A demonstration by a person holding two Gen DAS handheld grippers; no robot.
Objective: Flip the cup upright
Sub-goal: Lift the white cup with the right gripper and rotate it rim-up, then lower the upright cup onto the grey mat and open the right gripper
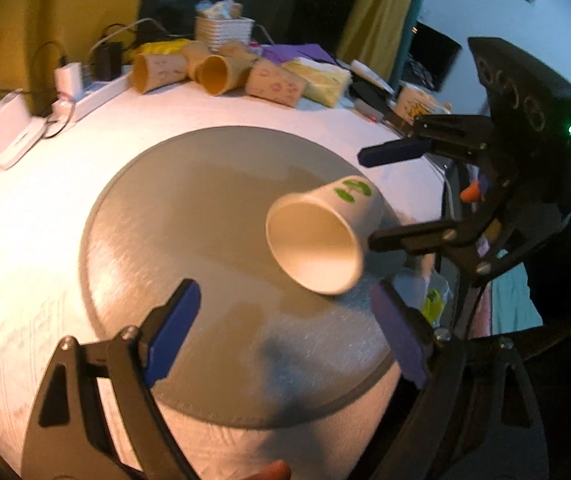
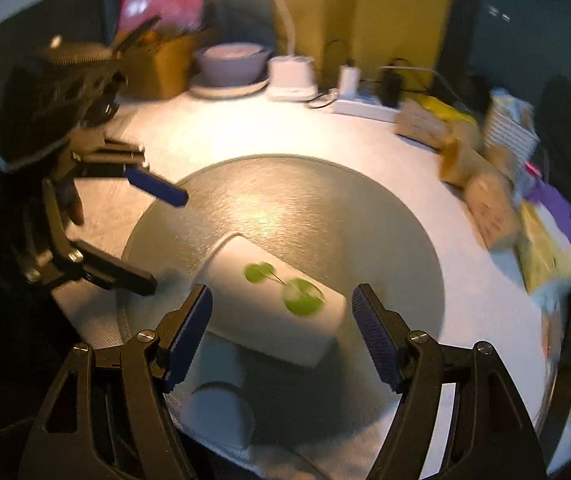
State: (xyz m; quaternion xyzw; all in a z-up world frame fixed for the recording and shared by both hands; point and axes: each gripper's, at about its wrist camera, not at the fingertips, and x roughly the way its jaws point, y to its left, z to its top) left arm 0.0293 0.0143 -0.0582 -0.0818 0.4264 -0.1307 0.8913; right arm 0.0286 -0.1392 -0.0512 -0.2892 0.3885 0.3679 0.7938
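Observation:
A white paper cup (image 1: 325, 232) with green leaf prints lies on its side on a round grey mat (image 1: 189, 216), its mouth facing my left gripper. My left gripper (image 1: 285, 332) is open and empty, just short of the cup's rim. My right gripper (image 2: 281, 336) is open, its blue pads on either side of the cup's closed end (image 2: 273, 304) without touching it. In the left wrist view the right gripper (image 1: 369, 200) reaches in from the right behind the cup. In the right wrist view the left gripper (image 2: 165, 240) stands open at the left.
Several brown paper cups (image 1: 213, 72) lie in a heap at the table's far edge, beside a white basket (image 1: 223, 32), a yellow packet (image 1: 321, 80) and chargers (image 1: 69, 80). A bowl on a plate (image 2: 231, 64) stands at the back. White cloth (image 1: 25, 240) covers the table.

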